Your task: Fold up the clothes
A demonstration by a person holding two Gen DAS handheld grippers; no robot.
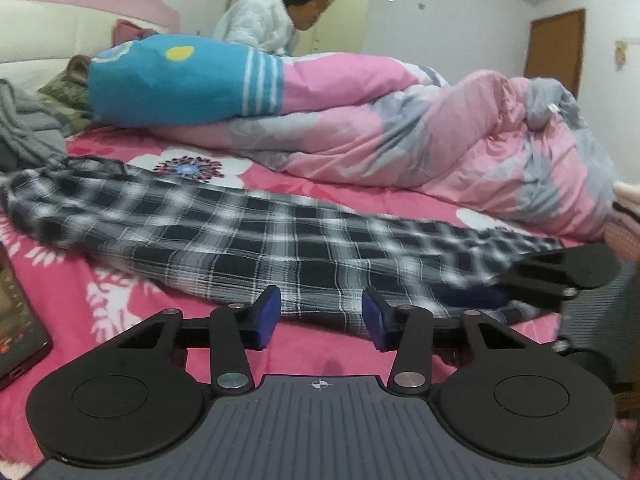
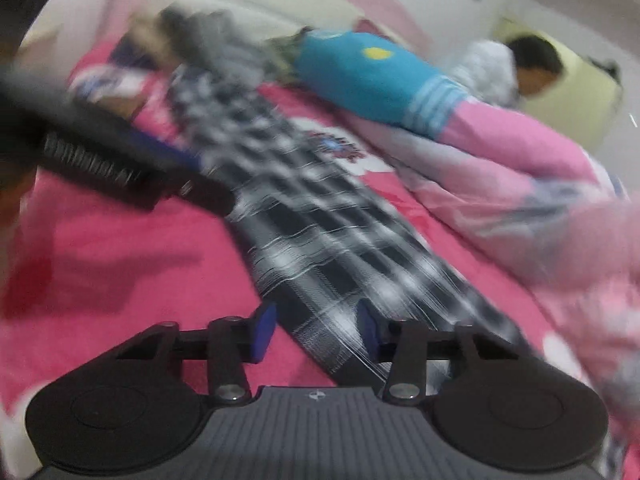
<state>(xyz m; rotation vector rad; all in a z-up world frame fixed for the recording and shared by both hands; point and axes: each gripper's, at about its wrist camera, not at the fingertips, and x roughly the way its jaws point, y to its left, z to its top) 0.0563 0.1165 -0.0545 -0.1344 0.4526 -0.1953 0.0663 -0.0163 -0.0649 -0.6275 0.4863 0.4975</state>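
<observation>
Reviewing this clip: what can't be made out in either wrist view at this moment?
- Plaid garment: type unclear; its left end blurs, in the left wrist view.
- Right gripper: motion blur hides whether the open fingers touch the cloth.
- Dark device: cut by the left edge, screen unreadable.

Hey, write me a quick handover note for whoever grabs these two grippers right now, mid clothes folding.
Left gripper: open, holding nothing, low at the near edge of the plaid garment.
Right gripper: open, its fingers either side of the garment's narrow end; the view is blurred.
The garment lies stretched out long on the pink bedsheet, beside the bunched duvet.
Done: laid out. Left: all the folds.
</observation>
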